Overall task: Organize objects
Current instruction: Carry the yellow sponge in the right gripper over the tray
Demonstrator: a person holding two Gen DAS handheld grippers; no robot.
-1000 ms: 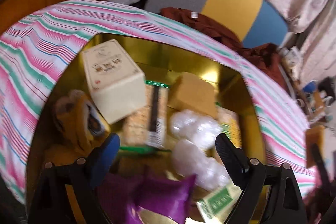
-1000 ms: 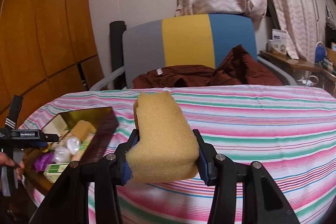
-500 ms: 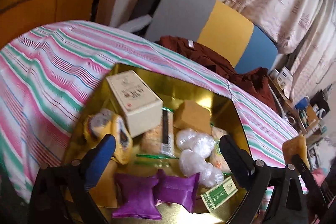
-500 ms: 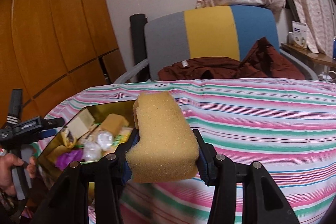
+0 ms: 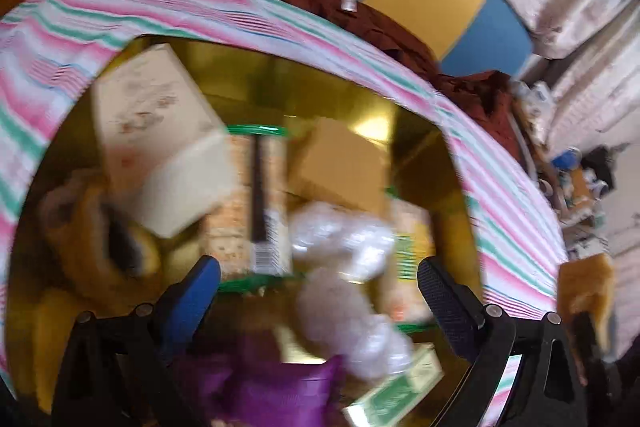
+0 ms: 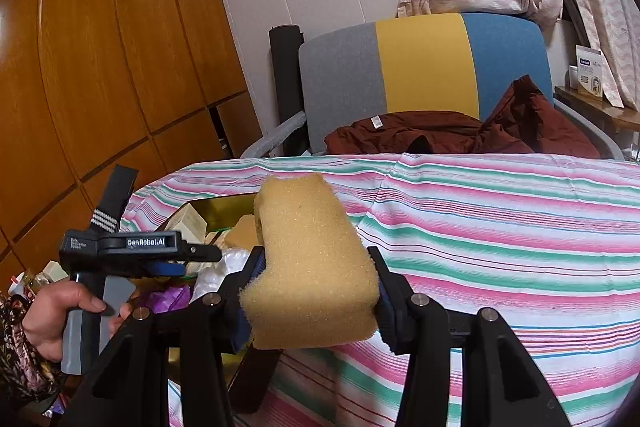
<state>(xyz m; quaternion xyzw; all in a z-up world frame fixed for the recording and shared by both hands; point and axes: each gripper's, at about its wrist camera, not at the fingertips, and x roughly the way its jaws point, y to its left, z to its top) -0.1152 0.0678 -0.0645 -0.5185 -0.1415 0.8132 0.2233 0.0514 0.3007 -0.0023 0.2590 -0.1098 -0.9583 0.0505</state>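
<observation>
Sponge (image 6: 310,263) clamped in right claw (image 6: 316,291) — above tablecloth (image 6: 500,227)

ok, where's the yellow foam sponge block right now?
The yellow foam sponge block is clamped in the right gripper, centre of the right wrist view, held above the striped tablecloth just right of the gold tray.

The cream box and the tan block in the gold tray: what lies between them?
In the left wrist view, a clear cracker packet with a dark stripe lies between the cream box and the tan block.
</observation>
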